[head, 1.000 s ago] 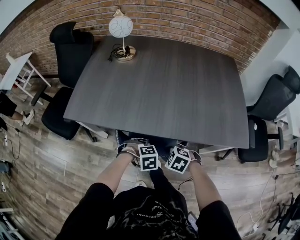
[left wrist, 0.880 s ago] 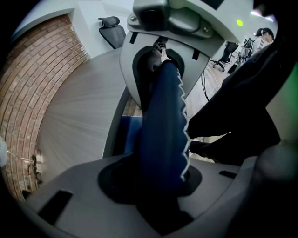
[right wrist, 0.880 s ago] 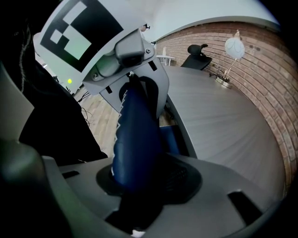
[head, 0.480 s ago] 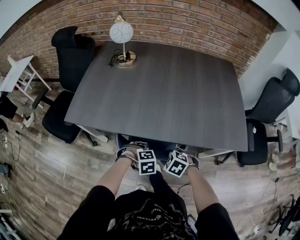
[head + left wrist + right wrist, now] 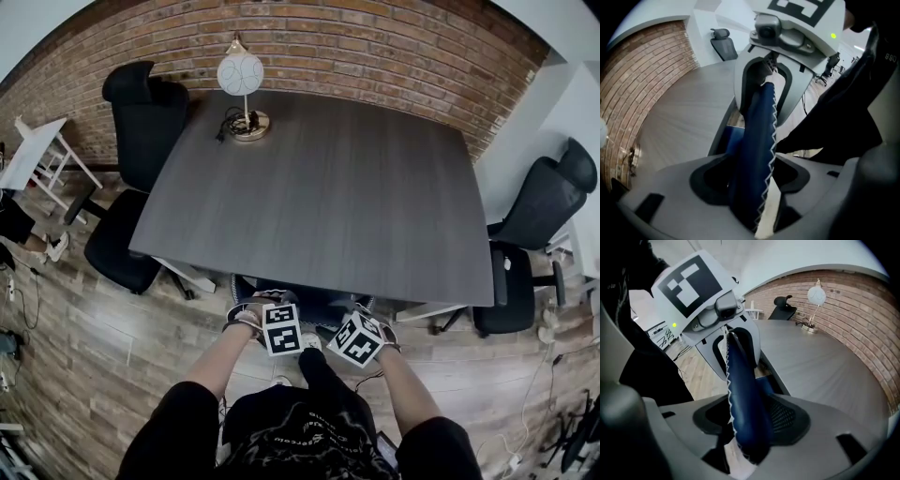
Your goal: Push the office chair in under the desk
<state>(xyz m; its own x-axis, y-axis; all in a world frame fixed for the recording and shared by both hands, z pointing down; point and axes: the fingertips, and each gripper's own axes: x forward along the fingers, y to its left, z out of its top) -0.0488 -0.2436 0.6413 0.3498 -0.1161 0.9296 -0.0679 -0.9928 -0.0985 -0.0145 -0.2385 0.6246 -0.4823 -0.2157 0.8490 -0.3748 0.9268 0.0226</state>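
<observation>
The office chair's blue back edge (image 5: 305,302) with white zigzag stitching pokes out from the near edge of the dark grey desk (image 5: 328,187); its seat is hidden beneath the top. My left gripper (image 5: 274,314) and right gripper (image 5: 349,323) sit side by side on that edge. In the left gripper view the edge (image 5: 759,136) runs between my left gripper's (image 5: 754,183) jaws, with a dark gap beside it. The right gripper view shows the same edge (image 5: 740,385) loose between my right gripper's (image 5: 750,423) jaws. Both pairs of jaws have just been opening and stand open around the edge.
A black chair (image 5: 131,187) stands at the desk's left side and another (image 5: 534,234) at its right. A white globe lamp (image 5: 242,80) with a coiled cable is on the far desk corner, by the brick wall (image 5: 375,47). A white side table (image 5: 33,150) is far left. Cables lie on the wood floor.
Both marker cubes have tilted a little and stand slightly further apart. The hands have stayed at the chair's back edge by the desk's near side.
</observation>
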